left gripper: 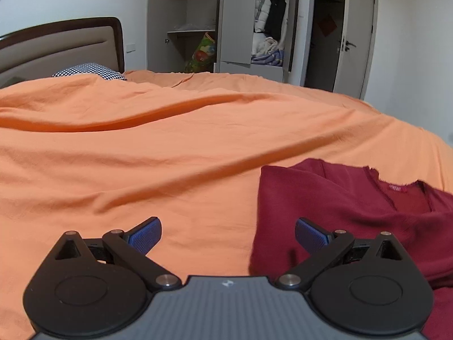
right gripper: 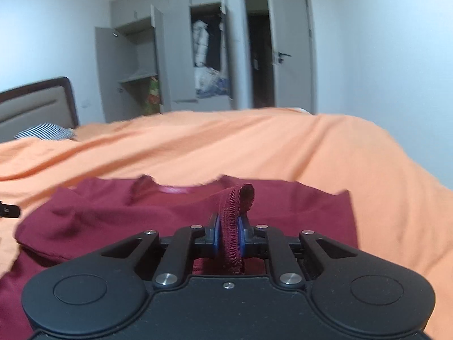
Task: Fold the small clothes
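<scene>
A dark red knit top (left gripper: pixel 354 215) lies on the orange bedspread (left gripper: pixel 170 141), at the right of the left wrist view, its neckline with a label facing up. My left gripper (left gripper: pixel 228 233) hovers open over the bedspread beside the top's left edge, nothing between its blue pads. In the right wrist view the same red top (right gripper: pixel 113 206) spreads in front of my right gripper (right gripper: pixel 228 233), which is shut on a ribbed hem edge of the top (right gripper: pixel 236 201) that sticks up between the pads. The orange bedspread (right gripper: pixel 254 147) stretches beyond.
A padded headboard (left gripper: pixel 62 42) and a patterned pillow (left gripper: pixel 90 71) sit at the far left. Behind the bed stands a grey wardrobe (left gripper: pixel 237 22) with open doors and hanging clothes. A room door (left gripper: pixel 356 36) is open at the far right. The left gripper's tip shows as a black part (right gripper: pixel 8 210).
</scene>
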### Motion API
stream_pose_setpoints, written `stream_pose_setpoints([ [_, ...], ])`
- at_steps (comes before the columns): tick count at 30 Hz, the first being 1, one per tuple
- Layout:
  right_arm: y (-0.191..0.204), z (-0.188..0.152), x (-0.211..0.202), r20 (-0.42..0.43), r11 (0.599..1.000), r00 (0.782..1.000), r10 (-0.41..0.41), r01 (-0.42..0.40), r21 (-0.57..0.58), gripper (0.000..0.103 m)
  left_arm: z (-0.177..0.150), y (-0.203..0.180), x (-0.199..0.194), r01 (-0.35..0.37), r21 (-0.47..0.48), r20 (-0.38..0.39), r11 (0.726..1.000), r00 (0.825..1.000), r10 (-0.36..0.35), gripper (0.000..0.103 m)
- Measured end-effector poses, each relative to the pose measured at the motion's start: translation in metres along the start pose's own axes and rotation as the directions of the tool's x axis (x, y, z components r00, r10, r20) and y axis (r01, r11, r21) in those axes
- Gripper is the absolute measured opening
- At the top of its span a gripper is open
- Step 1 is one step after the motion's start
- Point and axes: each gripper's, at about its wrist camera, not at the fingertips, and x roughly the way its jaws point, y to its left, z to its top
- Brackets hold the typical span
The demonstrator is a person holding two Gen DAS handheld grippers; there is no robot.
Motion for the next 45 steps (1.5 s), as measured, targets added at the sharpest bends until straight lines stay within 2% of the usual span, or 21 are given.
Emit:
stream_pose_setpoints([
  [3,-0.008,-0.011,0.014,-0.081,1.0,0.997,-0.011,0.014,0.027,0.015,-0.002,-0.006,0.01,-0.024,0.012,-0.019,1.0,1.0,0.024,0.103],
  [5,-0.008,-0.019,0.017,-0.1,0.999,0.995,-0.017,0.019,0.026,0.018,-0.003,-0.008,0.012,-0.024,0.019,-0.024,1.0,0.999,0.024,0.103],
  [8,-0.005,-0.023,0.013,-0.084,0.999,0.996,-0.034,0.035,0.013,0.038,-0.001,-0.007,0.01,0.016,0.005,0.003,1.0,1.0,-0.016,0.103],
  [10,-0.002,-0.023,0.01,-0.063,0.999,0.997,-0.041,0.041,0.001,0.072,0.003,-0.008,0.009,0.033,-0.018,0.022,0.999,0.999,-0.032,0.103],
  [12,0.004,-0.02,0.009,-0.029,0.998,0.998,-0.054,0.054,-0.019,0.089,0.006,-0.012,0.012,0.05,-0.037,0.04,0.998,0.998,-0.048,0.103],
  [16,0.013,-0.014,0.011,0.008,0.996,0.997,-0.072,0.072,-0.046,0.099,0.006,-0.033,0.025,0.048,-0.009,0.046,0.999,0.998,-0.047,0.103],
  [18,0.015,-0.015,0.019,-0.003,0.993,0.995,-0.098,0.098,-0.063,0.099,0.001,-0.045,0.033,0.008,0.021,0.033,1.0,0.999,-0.009,0.103],
  [21,0.015,-0.026,0.036,-0.069,0.967,0.972,-0.227,0.216,-0.132,0.099,-0.01,-0.052,0.05,-0.084,0.04,-0.025,0.996,0.996,0.085,0.103],
  [25,0.001,-0.032,0.039,-0.085,0.961,0.961,-0.265,0.255,-0.105,0.099,-0.02,-0.036,0.057,-0.037,-0.059,-0.033,0.998,0.999,0.035,0.103],
  [29,-0.006,-0.034,0.03,-0.07,0.945,0.947,-0.312,0.302,-0.125,0.102,-0.019,-0.027,0.052,-0.033,-0.073,-0.041,0.997,0.999,0.03,0.103],
  [37,-0.029,-0.045,-0.001,-0.124,0.96,0.952,-0.28,0.274,-0.065,0.102,-0.024,-0.012,0.019,-0.032,-0.104,-0.033,0.994,0.999,0.029,0.102],
  [42,-0.029,-0.057,-0.047,-0.086,0.978,0.976,-0.202,0.196,-0.07,0.102,-0.033,-0.007,-0.011,-0.016,-0.078,-0.018,0.997,1.0,0.015,0.103],
  [45,-0.024,-0.07,-0.075,-0.088,0.982,0.983,-0.161,0.15,-0.117,0.102,-0.044,-0.006,-0.019,-0.055,-0.035,-0.065,0.998,0.997,0.052,0.103],
])
